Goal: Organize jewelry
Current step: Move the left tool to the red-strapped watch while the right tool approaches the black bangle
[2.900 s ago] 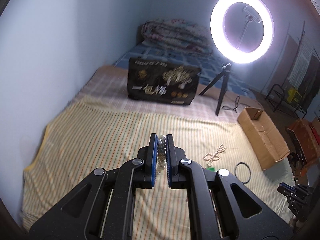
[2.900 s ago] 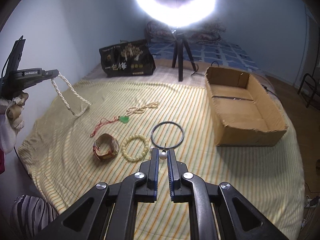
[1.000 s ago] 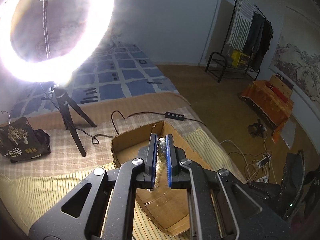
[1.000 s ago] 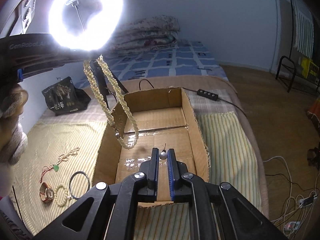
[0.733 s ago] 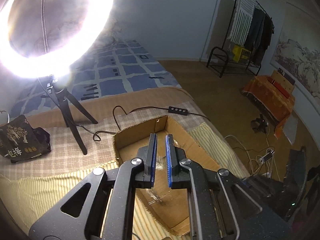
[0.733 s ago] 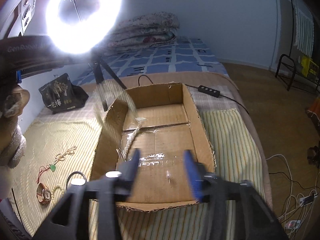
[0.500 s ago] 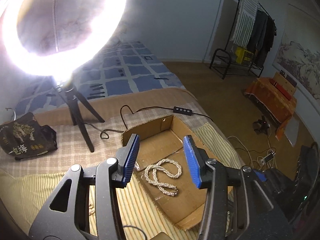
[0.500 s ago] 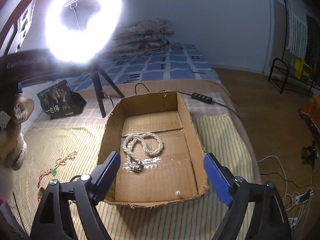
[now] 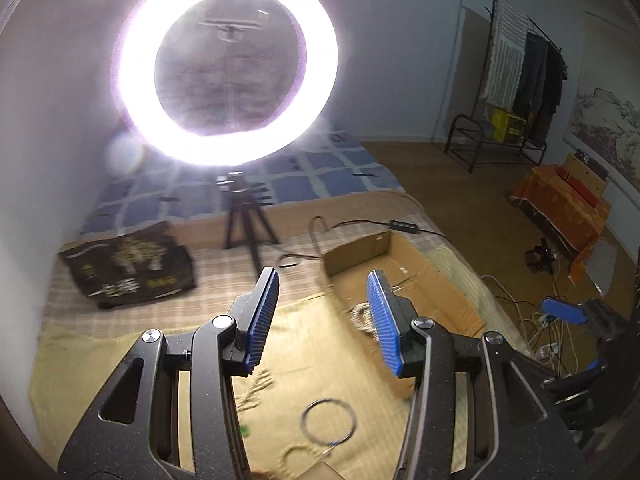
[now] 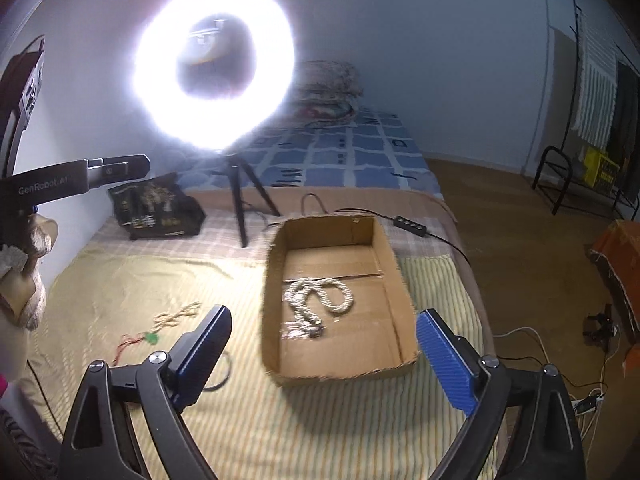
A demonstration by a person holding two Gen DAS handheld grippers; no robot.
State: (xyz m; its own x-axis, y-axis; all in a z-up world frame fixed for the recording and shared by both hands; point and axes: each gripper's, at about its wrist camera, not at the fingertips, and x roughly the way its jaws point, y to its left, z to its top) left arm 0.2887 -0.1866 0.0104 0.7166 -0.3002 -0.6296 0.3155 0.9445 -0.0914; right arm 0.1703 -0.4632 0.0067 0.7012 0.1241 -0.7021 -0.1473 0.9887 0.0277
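My left gripper (image 9: 323, 280) is open and empty above the striped cloth, left of the cardboard box (image 9: 356, 248). A white pearl necklace (image 9: 360, 316), blurred here, lies coiled inside the box. In the right wrist view the same pearl necklace (image 10: 316, 300) rests on the floor of the box (image 10: 332, 222). My right gripper (image 10: 324, 314) hovers over the box's near end, its jaws still opening wide with nothing between them. On the cloth lie a dark ring bangle (image 9: 329, 420), a twisted gold cord (image 10: 180, 314) and a green pendant on red string (image 10: 150, 337).
A bright ring light (image 10: 214, 66) on a tripod (image 10: 240, 208) stands behind the box, with its cable and controller (image 10: 412, 226) trailing right. A black bag (image 10: 156, 206) sits at the back left. The bed edge drops to the floor on the right.
Both grippers opened: the pearl necklace dropped from the left and a small pearl piece from the right into the box. Both then rose and drew back, the left swinging leftward.
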